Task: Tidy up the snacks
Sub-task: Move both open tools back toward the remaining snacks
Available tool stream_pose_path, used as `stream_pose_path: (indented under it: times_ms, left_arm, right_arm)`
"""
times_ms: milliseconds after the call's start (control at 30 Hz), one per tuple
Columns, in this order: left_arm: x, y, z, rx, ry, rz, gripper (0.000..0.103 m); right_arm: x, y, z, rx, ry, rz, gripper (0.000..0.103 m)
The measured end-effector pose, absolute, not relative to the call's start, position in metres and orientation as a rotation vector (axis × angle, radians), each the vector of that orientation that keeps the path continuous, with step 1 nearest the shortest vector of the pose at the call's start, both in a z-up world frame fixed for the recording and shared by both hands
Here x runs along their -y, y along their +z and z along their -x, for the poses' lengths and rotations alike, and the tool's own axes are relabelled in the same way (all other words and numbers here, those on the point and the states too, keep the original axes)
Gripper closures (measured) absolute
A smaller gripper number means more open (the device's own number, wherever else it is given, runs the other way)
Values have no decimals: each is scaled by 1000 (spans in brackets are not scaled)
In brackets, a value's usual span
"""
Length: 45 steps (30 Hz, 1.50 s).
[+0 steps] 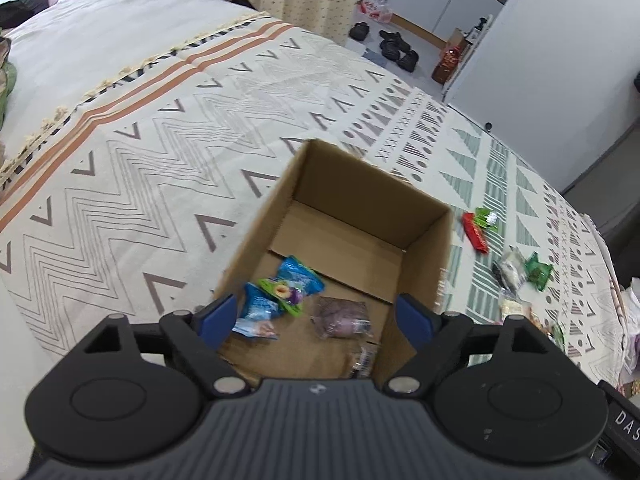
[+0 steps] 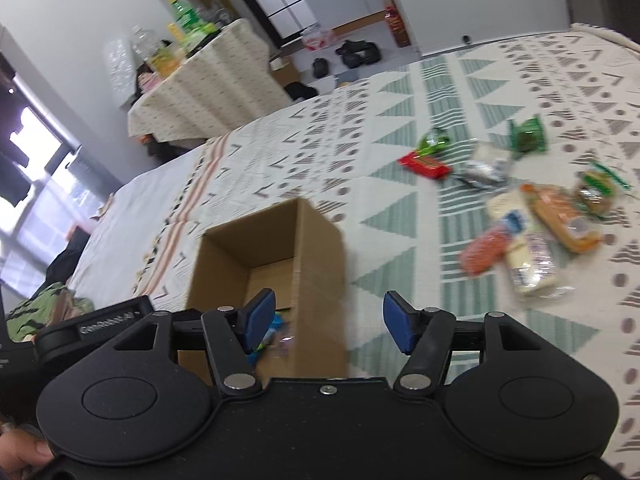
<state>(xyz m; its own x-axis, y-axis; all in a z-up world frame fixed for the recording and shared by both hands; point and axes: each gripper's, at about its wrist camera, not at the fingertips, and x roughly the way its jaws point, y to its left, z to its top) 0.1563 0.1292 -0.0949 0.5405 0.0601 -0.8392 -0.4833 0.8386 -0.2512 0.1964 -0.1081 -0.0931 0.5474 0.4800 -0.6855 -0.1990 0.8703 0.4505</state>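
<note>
In the left wrist view we see the left gripper (image 1: 318,314) hanging over the near end of an open box (image 1: 424,256) that stands on a patterned bedspread (image 1: 160,140). Its blue pads (image 1: 219,318) are spread wide with nothing between them. On the box floor lie two blue packets (image 1: 298,276), a green one (image 1: 282,292) across them, a purple packet (image 1: 340,316) to their right and a clear wrapper (image 1: 362,360) nearest us. To the right of the box, on the bedspread, we see a red bar (image 1: 475,232), a green pack (image 1: 538,266) and more snacks blurred at the edge.

In the right wrist view the right gripper (image 2: 328,320) has its jaws apart and empty, straddling the near right wall of the box (image 2: 316,248). Far right on the bedspread (image 2: 400,120) lies the loose pile: the red bar (image 2: 426,165), a green pack (image 2: 528,134), an orange packet (image 2: 486,254) and bread packs (image 2: 560,220), all blurred. A hand (image 2: 20,454) shows at the lower left corner
</note>
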Motion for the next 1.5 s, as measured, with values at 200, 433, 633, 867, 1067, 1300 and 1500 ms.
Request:
stream_pose_path:
  times_ms: [200,433,633,867,1067,1300,1500]
  left_arm:
    - [-102,-89,-158,-952,298,483,17]
    - [-69,-80,-161,-942,246,450,11]
    - [-40,-78,-168,-971,175,414,4]
    - [-8,-77,-176,-992,119,373,1]
    - [14,-80,-188,-992,100,357,0]
    - [33,-89,-203,-970,85,316,0]
    - [43,-107,-223,-972,65,303,0]
  right_arm:
    - [144,-88,-189,-884,353,-339,34]
    - [182,-82,-184,-852,306,-336,26]
    - [210,-76,-182,-826,280,-336,9]
    - [236,-74,-185,-807,277,-319,0]
    - [260,-80,-195,-816,253,-315,0]
    - [280,-89,-212,-831,242,-330,0]
    - [286,-112,-225,-855,248,-368,0]
